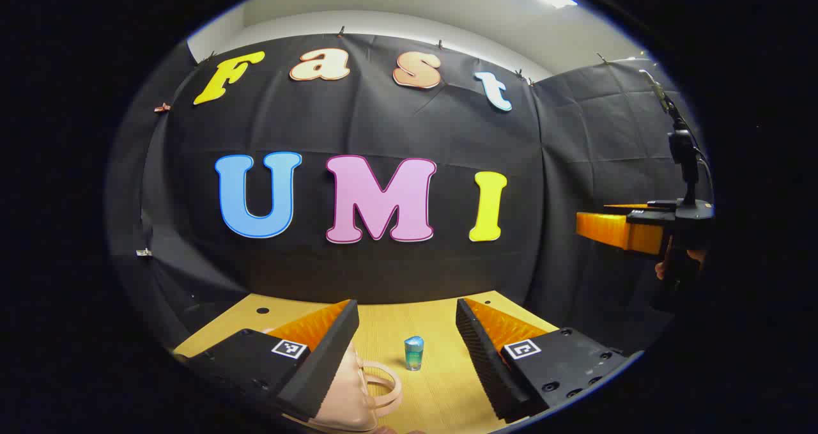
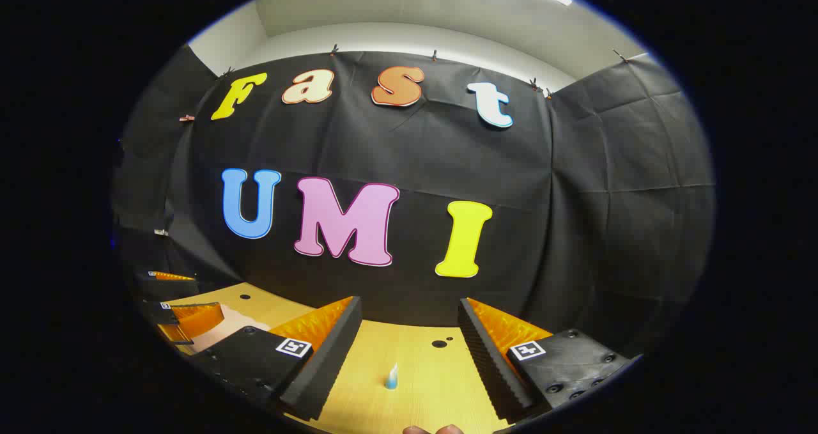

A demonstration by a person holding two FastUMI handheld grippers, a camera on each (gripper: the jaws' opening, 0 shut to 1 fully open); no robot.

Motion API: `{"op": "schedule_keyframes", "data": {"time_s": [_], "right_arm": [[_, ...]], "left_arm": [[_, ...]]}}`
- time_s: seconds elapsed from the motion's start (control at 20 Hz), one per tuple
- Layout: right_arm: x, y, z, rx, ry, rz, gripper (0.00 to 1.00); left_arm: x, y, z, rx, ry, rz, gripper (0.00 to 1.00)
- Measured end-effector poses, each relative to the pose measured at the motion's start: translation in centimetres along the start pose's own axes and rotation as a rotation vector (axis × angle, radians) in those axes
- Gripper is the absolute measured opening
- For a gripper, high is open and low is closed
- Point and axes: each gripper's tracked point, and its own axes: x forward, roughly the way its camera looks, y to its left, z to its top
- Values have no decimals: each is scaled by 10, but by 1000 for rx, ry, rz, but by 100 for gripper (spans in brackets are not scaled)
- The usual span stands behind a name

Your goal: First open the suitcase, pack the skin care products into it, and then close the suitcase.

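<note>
In the left gripper view, going from left to right, we find our left gripper (image 1: pixel 406 332) held above a light wooden table (image 1: pixel 441 389), its jaws spread wide with nothing between them. Under the left finger (image 1: pixel 323 357) lies the pale pink suitcase (image 1: pixel 348 392), partly hidden, with its looped handle (image 1: pixel 383 383) showing toward the middle of the table. We cannot tell from here whether the lid is shut, though it looks flat and closed. Just right of the handle, apart from it, a small blue-green skin care bottle (image 1: pixel 414 352) stands upright. Far to the right, raised well above the table, the right gripper (image 1: pixel 623 229) shows with a hand behind it.

In the right gripper view, the left gripper (image 2: pixel 182 312) sits at the far left edge over the pink case (image 2: pixel 233 325). Our right gripper (image 2: pixel 409 335) is also wide open and empty, and between its fingers, farther off on the table (image 2: pixel 422 383), stands a small pale blue tube (image 2: pixel 392 376). Fingertips (image 2: pixel 434 429) show at the bottom edge.

We judge the task to be at its start, with the suitcase yet to be opened. To do this well, we would bring the left gripper down to steady the case, catch the lid edge or zipper with the right, and keep the bottle clear so it does not topple.
</note>
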Motion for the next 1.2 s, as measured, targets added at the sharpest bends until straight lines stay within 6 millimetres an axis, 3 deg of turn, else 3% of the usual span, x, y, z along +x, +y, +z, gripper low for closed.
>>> {"op": "schedule_keyframes", "data": {"time_s": [0.7, 1.0, 1.2], "right_arm": [[6, 12, -2, -36, -3, 2, 96], [5, 17, -3, -36, -3, 22, 96], [5, 19, -12, -48, -5, 78, 96]], "left_arm": [[7, 1, -13, 17, 28, -28, 96], [25, -3, -61, -63, 161, -60, 96], [48, -3, -120, -110, 354, -56, 96]]}}
